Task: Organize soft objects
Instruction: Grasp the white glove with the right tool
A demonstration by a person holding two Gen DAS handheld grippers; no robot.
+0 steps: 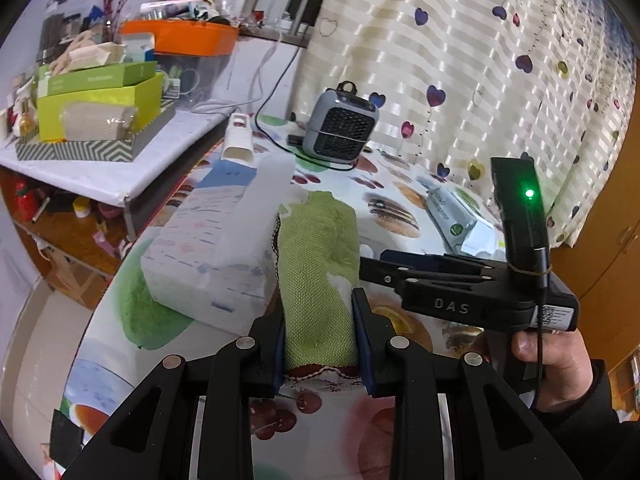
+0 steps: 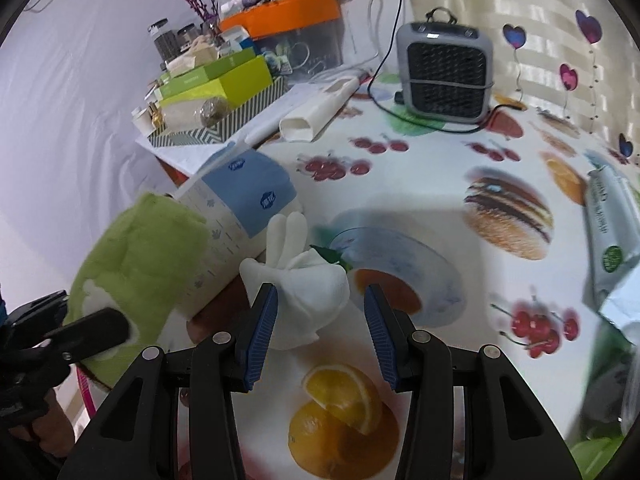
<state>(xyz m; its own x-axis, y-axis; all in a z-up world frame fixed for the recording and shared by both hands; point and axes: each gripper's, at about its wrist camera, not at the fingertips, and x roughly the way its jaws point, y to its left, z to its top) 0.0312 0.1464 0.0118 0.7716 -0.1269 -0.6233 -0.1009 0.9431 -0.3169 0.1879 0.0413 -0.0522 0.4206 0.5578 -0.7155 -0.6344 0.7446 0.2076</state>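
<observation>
My left gripper (image 1: 320, 320) is shut on a rolled green cloth (image 1: 316, 264) with a red trim, held just above the fruit-print tablecloth (image 1: 400, 208). The cloth lies against a soft tissue pack (image 1: 208, 252) with a white tissue sticking up. In the right wrist view the green cloth (image 2: 136, 264) is at the left, next to the tissue pack (image 2: 236, 216). My right gripper (image 2: 320, 312) is open, its left finger beside a white folded cloth (image 2: 300, 276) on the table. The right gripper also shows in the left wrist view (image 1: 360, 270), beside the green cloth.
A grey fan heater (image 1: 340, 126) with a black cable stands at the back near the heart-print curtain (image 1: 480, 60). A foil packet (image 1: 460, 220) lies at the right. A cluttered side shelf (image 1: 100, 168) with green boxes and an orange tub stands at the left.
</observation>
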